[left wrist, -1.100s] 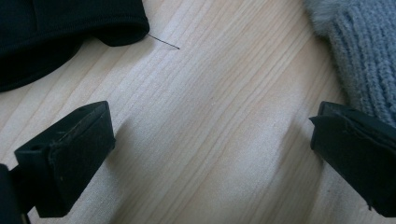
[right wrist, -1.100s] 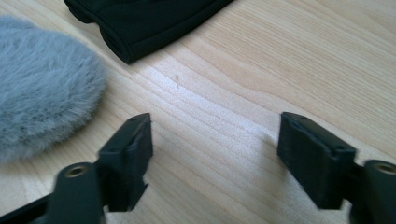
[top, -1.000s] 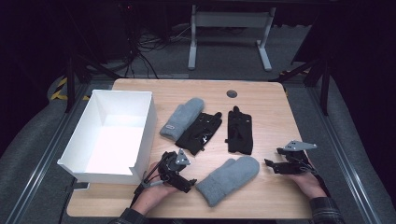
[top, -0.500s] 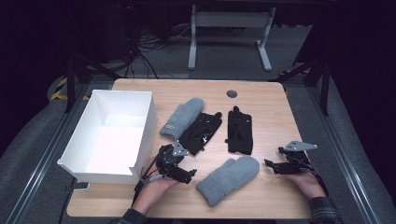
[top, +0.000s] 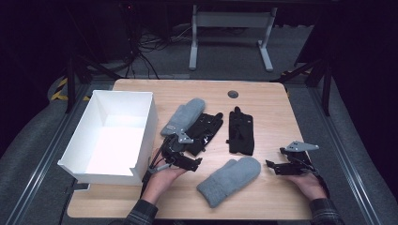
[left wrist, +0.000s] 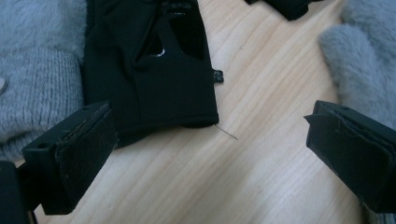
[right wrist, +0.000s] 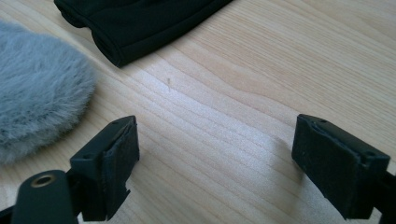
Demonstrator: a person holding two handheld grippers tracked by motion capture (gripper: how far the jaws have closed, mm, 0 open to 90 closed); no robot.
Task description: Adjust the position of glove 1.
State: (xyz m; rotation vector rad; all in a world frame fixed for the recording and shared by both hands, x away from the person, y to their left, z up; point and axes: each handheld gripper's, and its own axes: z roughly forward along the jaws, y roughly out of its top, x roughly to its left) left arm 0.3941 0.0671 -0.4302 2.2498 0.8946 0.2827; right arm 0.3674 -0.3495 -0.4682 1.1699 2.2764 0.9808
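1. Table (top: 263,98): light wood, with a white box (top: 109,136) on its left side.
2. L gripper (top: 190,161): held in the left hand (top: 162,180), near edge of table, just right of the box. Jaws spread wide, nothing between them.
3. Black glove (top: 202,132): mid-table, just far of the L gripper. In the left gripper view its cuff (left wrist: 154,93) lies just beyond the open jaws, apart from both pads.
4. Grey mitten (top: 182,117): lies just left of that glove, touching it, tip pointing far.
5. Second black glove (top: 241,132): right of centre, apart from the first pair.
6. Second grey mitten (top: 229,180): near edge, between the two grippers.
7. R gripper (top: 274,166): near right, in the right hand (top: 307,183). Jaws spread over bare wood, empty; mitten fur (right wrist: 37,112) sits just beside one jaw.
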